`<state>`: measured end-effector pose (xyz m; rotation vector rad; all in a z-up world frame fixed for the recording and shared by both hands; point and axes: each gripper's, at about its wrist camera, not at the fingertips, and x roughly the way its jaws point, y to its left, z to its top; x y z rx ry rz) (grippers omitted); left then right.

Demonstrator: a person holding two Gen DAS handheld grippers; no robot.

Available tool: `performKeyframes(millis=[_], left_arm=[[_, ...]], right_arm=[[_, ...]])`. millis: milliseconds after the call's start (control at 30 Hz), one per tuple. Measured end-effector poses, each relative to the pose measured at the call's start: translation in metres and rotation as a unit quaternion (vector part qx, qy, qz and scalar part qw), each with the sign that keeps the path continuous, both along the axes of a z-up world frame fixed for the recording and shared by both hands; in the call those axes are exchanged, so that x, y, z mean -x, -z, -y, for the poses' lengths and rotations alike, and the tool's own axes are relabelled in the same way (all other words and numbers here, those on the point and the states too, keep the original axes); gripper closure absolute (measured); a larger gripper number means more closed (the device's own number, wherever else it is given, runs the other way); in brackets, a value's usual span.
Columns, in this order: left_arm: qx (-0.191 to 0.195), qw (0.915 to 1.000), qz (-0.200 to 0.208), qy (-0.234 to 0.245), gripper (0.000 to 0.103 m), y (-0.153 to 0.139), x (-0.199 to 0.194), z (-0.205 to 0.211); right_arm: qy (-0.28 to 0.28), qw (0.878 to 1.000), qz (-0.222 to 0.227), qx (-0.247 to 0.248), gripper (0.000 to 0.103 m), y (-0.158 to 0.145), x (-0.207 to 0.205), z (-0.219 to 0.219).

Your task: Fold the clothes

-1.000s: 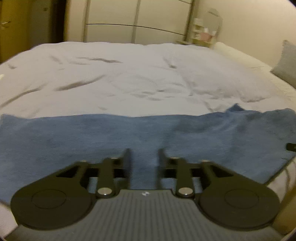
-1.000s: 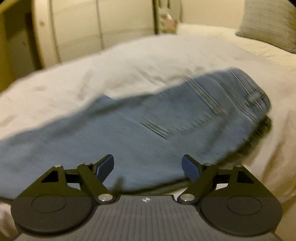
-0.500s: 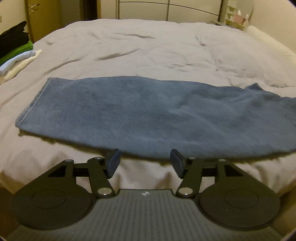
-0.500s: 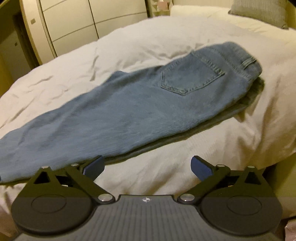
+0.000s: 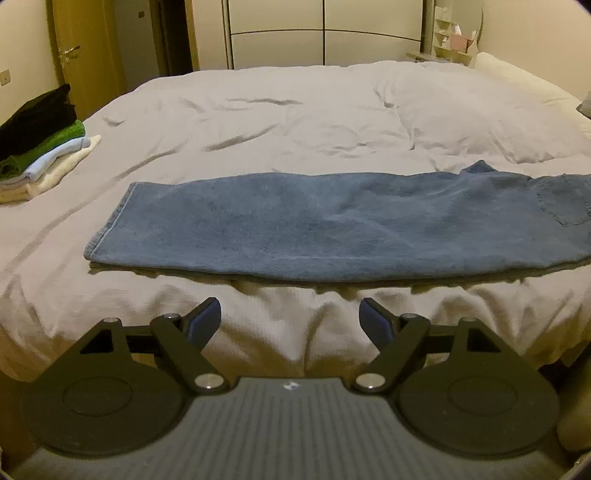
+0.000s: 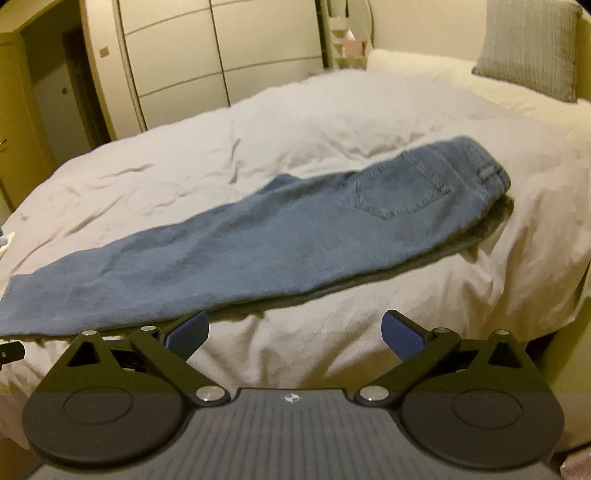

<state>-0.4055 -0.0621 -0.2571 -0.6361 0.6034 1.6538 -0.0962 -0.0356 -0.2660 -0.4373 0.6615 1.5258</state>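
Note:
A pair of blue jeans point(image 5: 314, 225) lies flat on the bed, folded lengthwise, leg hems to the left and waist with a back pocket to the right. It also shows in the right wrist view point(image 6: 258, 243), with the waistband at the far right. My left gripper point(image 5: 290, 319) is open and empty, held off the bed's near edge, short of the jeans. My right gripper point(image 6: 293, 330) is open and empty, also back from the near edge of the jeans.
A stack of folded clothes point(image 5: 40, 140) sits at the bed's left side. The white duvet point(image 5: 314, 122) stretches beyond the jeans. A grey pillow point(image 6: 528, 48) lies at the head end. Wardrobe doors point(image 5: 325, 33) stand behind the bed.
Both grippers have pulled back from the jeans to the bed's near edge. The left gripper's jaws have opened wide. The jeans lie still on the bed.

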Motion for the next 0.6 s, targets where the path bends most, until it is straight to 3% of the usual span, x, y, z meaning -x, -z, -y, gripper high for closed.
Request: performKeyframes(millis=[233, 600], left_arm=[[-0.025, 0.9995, -0.016, 0.012, 0.015, -0.016, -0.010, 0.021], [-0.027, 0.9989, -0.021, 0.033, 0.010, -0.020, -0.023, 0.026]], right_arm=[[-0.006, 1.000, -0.001, -0.031, 0.000, -0.019, 0.004, 0.019], [0.000, 0.999, 0.000, -0.041, 0.000, -0.028, -0.001, 0.034]])
